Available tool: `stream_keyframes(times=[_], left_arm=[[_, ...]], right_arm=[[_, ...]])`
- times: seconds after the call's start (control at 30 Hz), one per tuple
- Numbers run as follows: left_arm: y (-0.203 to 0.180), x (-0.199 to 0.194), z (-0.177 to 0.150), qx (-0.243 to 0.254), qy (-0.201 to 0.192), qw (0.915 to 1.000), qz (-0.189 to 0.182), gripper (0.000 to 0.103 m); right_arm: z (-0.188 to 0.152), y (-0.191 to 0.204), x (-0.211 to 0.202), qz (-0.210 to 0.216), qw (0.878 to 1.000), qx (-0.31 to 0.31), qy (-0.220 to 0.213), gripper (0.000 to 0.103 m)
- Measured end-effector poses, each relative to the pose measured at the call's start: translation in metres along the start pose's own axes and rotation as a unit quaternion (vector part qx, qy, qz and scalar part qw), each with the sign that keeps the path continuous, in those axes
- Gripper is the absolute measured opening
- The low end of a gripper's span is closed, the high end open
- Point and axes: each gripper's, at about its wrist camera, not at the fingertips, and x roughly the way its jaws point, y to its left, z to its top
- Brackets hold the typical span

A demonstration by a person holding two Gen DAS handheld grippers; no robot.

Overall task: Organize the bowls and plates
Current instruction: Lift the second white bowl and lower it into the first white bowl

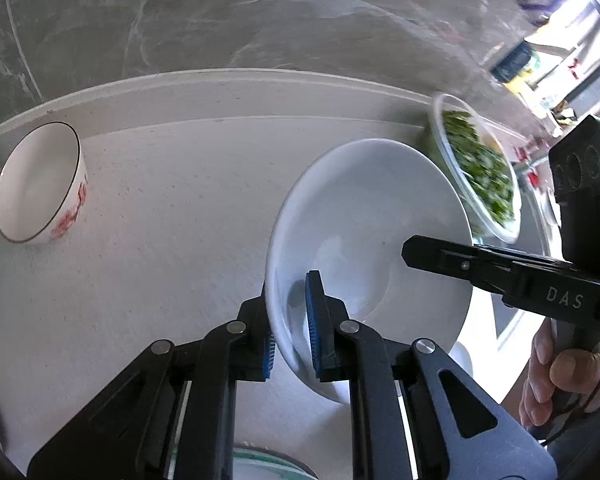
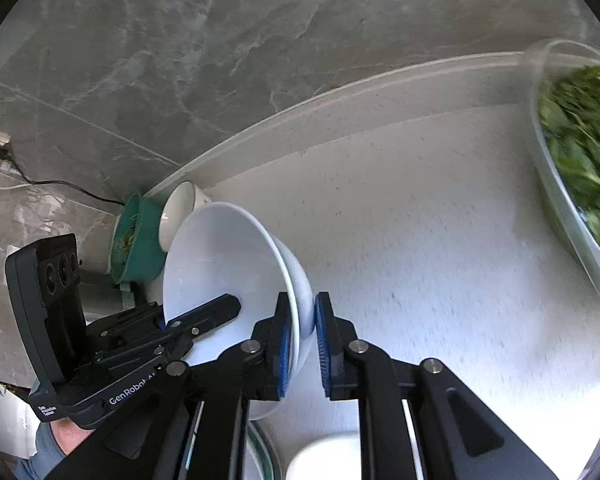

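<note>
White counter (image 1: 180,208) carries floral bowl (image 1: 40,184), greens dish (image 1: 480,176).

— Anything you can read from where you sit?

— On my right gripper (image 1: 412,252), "DAS" in pale letters along the black arm, just behind the white bowl (image 1: 364,216) its jaws pinch.

— And the other one?

— My left gripper (image 2: 236,306) carries "GenRobot" on its black body, below that bowl's rim. A smaller label sits beside it; I make out "Data", the rest too fine.
</note>
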Motion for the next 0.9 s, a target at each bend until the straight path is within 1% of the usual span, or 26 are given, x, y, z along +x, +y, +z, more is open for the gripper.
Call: stream_keyframes(times=[0.2,0.4,0.53,0.73,0.9], left_arm=[[-0.031,-0.024,-0.034,0.017,-0.002,0.9997,-0.016,0.011],[-0.064,-0.031,-0.067,0.036,0.008,0.9988,-0.033,0.011],[-0.089,-0.024,-0.098,0.059,0.03,0.997,-0.04,0.011],[-0.11,0.0,-0.137,0.074,0.068,0.9938,-0.049,0.011],[-0.12,0.014,-0.151,0.08,0.082,0.9925,-0.044,0.011]], right_arm=[[-0.035,-0.003,-0.034,0.001,1.0,0.007,-0.014,0.014],[-0.072,-0.014,-0.058,0.0,0.999,0.026,-0.024,0.015],[-0.097,-0.031,-0.067,-0.003,0.998,0.05,-0.024,0.015],[-0.136,-0.062,-0.07,-0.012,0.996,0.091,-0.013,0.015],[-0.155,-0.075,-0.065,-0.014,0.994,0.111,-0.003,0.015]])
